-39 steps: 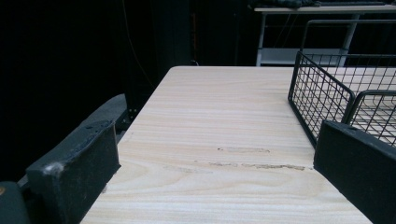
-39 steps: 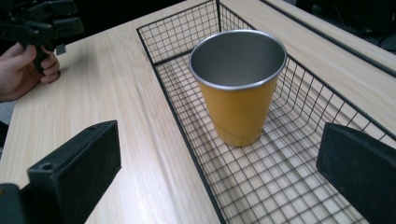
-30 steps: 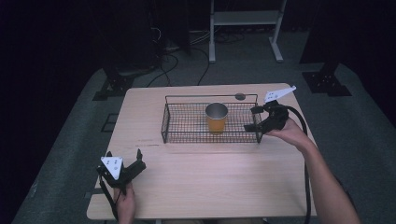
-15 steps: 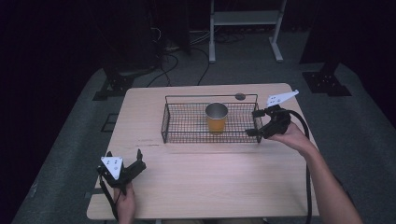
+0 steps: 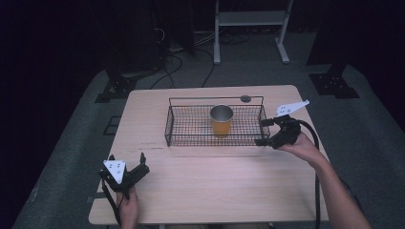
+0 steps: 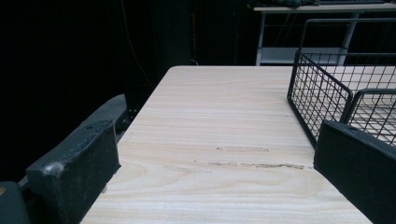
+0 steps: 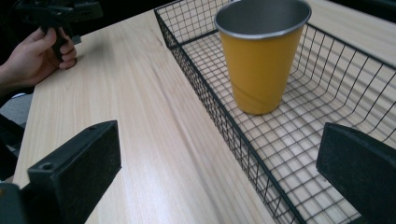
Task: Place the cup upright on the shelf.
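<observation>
1. We hold our right gripper (image 5: 264, 132) at the wire basket's (image 5: 191, 143) right end, fingers wide, empty, facing the orange cup (image 5: 221, 121) standing upright inside
2. Next, we judge, reach over the rim
3. Our left gripper (image 5: 126, 167) rests near-left on the bench (image 5: 215, 181), fingers wide
4. The cup's inside is hidden
</observation>
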Demonstrator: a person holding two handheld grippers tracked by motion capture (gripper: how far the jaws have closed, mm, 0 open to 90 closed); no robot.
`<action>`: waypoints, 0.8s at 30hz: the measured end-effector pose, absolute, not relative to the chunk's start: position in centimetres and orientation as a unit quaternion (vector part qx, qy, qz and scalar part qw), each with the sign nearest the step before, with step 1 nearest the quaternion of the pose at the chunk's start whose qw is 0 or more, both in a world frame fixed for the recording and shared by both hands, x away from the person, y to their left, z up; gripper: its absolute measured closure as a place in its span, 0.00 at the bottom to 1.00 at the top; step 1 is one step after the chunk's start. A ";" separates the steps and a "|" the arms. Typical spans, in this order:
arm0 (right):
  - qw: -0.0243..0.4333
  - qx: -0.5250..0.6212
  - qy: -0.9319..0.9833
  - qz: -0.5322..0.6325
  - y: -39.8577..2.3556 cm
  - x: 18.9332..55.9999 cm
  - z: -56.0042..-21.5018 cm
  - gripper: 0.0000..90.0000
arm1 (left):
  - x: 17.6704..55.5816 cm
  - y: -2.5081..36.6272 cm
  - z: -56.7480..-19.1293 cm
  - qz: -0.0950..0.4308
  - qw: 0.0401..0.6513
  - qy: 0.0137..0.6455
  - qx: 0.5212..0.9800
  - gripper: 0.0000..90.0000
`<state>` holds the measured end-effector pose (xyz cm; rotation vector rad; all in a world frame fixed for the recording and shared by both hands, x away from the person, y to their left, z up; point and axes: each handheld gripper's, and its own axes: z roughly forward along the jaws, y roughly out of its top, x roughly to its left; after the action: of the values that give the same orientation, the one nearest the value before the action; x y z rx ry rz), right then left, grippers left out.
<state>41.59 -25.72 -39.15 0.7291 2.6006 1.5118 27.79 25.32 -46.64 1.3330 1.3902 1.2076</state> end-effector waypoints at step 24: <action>0.030 0.242 0.825 0.510 -28.2 38.6 -40.7 0.00 | 27.8 25.3 -46.6 0.482 0.420 0.555 0.532 0.00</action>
<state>38.61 -28.19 -40.68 0.7451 2.5438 1.5713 27.78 25.30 -46.63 1.3337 1.3901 1.2092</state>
